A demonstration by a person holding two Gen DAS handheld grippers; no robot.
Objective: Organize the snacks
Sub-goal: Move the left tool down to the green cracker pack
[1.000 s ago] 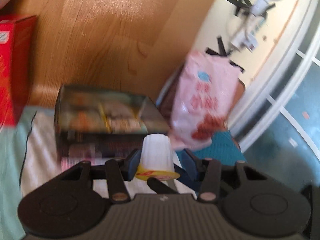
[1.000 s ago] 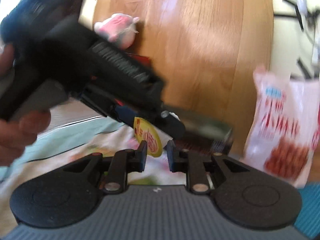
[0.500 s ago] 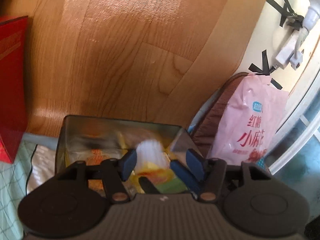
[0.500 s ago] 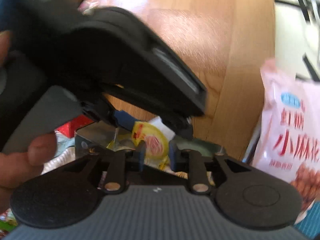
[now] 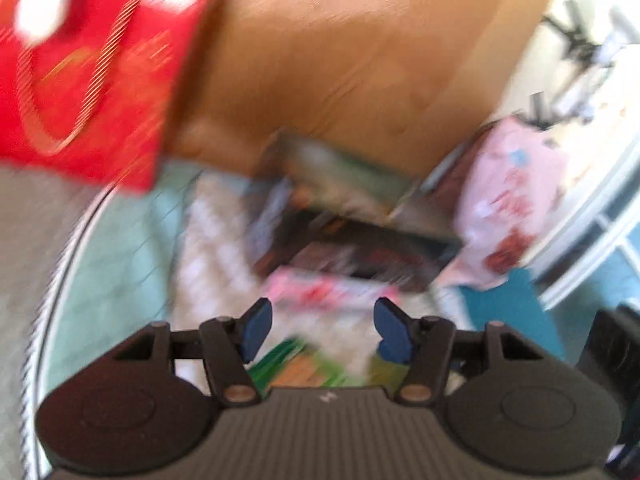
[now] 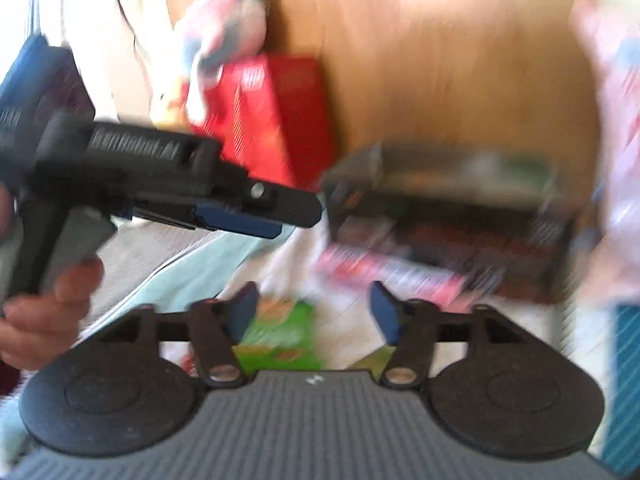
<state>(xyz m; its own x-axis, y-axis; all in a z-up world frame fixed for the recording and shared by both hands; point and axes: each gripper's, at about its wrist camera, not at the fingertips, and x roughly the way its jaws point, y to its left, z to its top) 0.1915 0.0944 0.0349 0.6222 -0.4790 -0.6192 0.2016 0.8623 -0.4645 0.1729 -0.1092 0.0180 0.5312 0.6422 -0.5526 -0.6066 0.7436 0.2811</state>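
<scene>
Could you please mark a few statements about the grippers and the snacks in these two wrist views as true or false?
1. The left gripper holds a white jelly cup. False: nothing sits between its blue fingertips.
2. A red box stands against the wooden panel. True.
3. The right gripper is clamped shut on a snack. False: its jaws are opening, with nothing between them.
4. A green packet lies on the cloth just below the right gripper. True.
5. The pink bag lies inside the metal tin. False: it stands beside the tin, to its right.
</scene>
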